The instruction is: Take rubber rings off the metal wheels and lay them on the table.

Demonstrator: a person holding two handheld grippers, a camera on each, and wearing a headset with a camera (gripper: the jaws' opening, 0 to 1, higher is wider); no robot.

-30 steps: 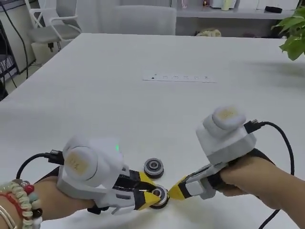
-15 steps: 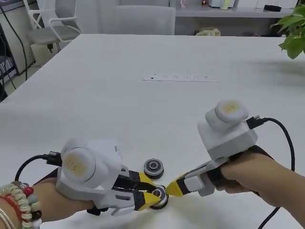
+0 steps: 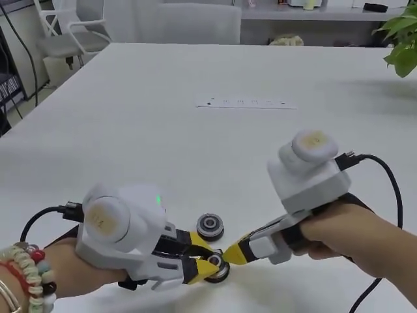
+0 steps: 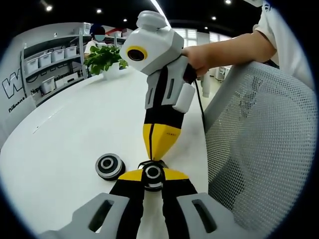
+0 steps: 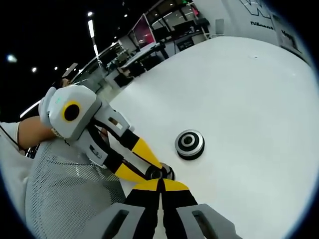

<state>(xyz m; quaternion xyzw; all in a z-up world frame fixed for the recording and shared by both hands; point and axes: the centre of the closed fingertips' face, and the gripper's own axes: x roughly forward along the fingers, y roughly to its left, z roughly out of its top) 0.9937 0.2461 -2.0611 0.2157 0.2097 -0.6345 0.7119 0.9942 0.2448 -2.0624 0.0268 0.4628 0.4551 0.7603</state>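
Left gripper (image 3: 210,266): its yellow-tipped jaws are closing from both sides on a small metal wheel (image 4: 152,174) and are gripping it low over the table (image 3: 195,150). Right gripper (image 5: 160,182): it is facing the left one tip to tip, with its jaws pressing together and their point touching the rim of that held wheel. Whether they are pinching a rubber ring cannot be told. Second metal wheel (image 5: 189,143): it is lying flat just ahead of the right gripper's tips, a little to their right, beside the held wheel but apart from it, with its dark outer ring (image 5: 190,155) sitting in place. A hand (image 3: 339,238) is holding the right gripper, and a cable (image 3: 384,189) is trailing behind it.
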